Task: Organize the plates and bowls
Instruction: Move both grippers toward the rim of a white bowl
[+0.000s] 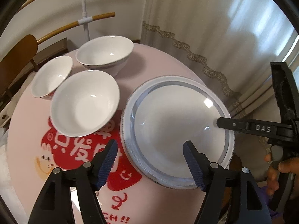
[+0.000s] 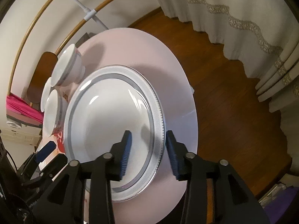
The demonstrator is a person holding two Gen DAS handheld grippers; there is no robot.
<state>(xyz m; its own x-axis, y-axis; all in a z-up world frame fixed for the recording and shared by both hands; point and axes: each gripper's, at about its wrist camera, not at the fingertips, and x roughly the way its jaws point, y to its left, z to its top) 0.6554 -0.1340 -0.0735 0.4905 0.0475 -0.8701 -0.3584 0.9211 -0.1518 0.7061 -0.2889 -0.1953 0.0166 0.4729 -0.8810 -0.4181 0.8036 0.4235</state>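
Looking down, we see the plate (image 1: 177, 130) flat on the round pink counter (image 1: 28, 130). Left tool (image 1: 150, 160) released, astride the plate's near rim; right tool (image 2: 148, 153) released, astride its right rim. Three white bowls (image 1: 85, 102) crowd just left of it; curtain (image 1: 214, 28) behind.

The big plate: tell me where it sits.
The big plate lies on the pink table, right of the three bowls in the left wrist view.
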